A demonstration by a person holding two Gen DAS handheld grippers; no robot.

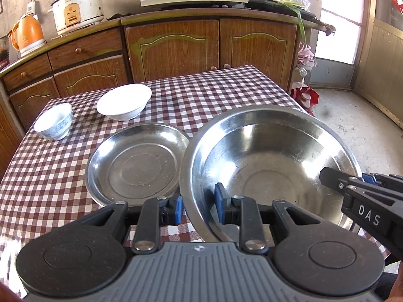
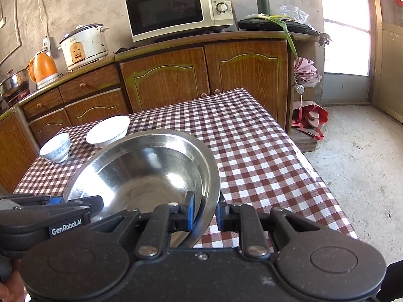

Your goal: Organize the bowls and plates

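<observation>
Your left hand-held gripper [image 1: 198, 205] and your right hand-held gripper [image 2: 204, 214] each pinched the rim of the large steel bowl [image 1: 272, 161] narrowly, one on either side, holding it tilted above the near part of the checked table [image 1: 201, 93]. Just left of it, the steel plate [image 1: 137, 163] lay flat on the table. Farther back sat the white bowl [image 1: 124, 105] and, left of that, the small blue-patterned bowl [image 1: 54, 120].

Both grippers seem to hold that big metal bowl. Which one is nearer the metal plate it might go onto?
Left. The left gripper clamps the big metal bowl's rim right beside the metal plate; the right gripper clamps the rim on the far side.
</observation>
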